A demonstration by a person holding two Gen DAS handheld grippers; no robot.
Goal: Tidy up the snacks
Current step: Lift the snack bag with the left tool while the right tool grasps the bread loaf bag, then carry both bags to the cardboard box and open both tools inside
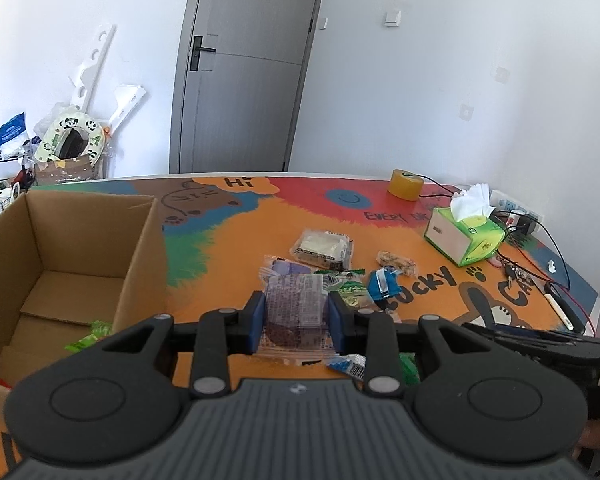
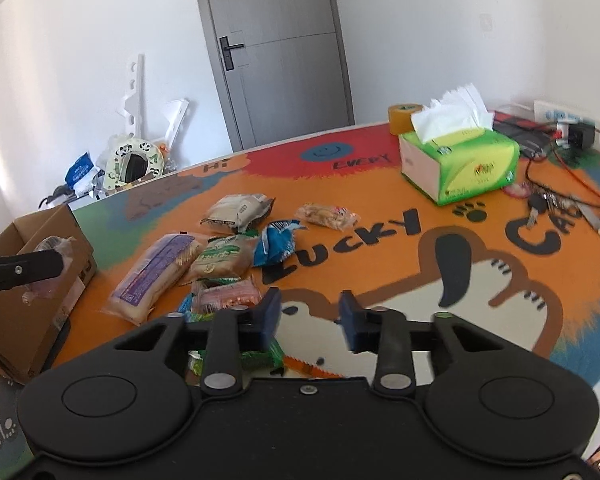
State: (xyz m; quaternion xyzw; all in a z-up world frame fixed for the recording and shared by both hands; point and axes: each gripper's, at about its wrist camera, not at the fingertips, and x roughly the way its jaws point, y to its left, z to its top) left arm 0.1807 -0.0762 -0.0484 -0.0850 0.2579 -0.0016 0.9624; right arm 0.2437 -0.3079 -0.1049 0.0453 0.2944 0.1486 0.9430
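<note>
table mat (image 2: 380, 184): "Hi" | "EVERY" | "LUCKY" | snack packets: print too small to read

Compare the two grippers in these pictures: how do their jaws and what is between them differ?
The left gripper has its jaws closed on a clear packet with a dark snack; the right gripper has nothing between its jaws. The left gripper is beside the cardboard box, while the right gripper is over the mat's white dog drawing, next to the snack pile. Both have blue pads on black linkages.
</note>
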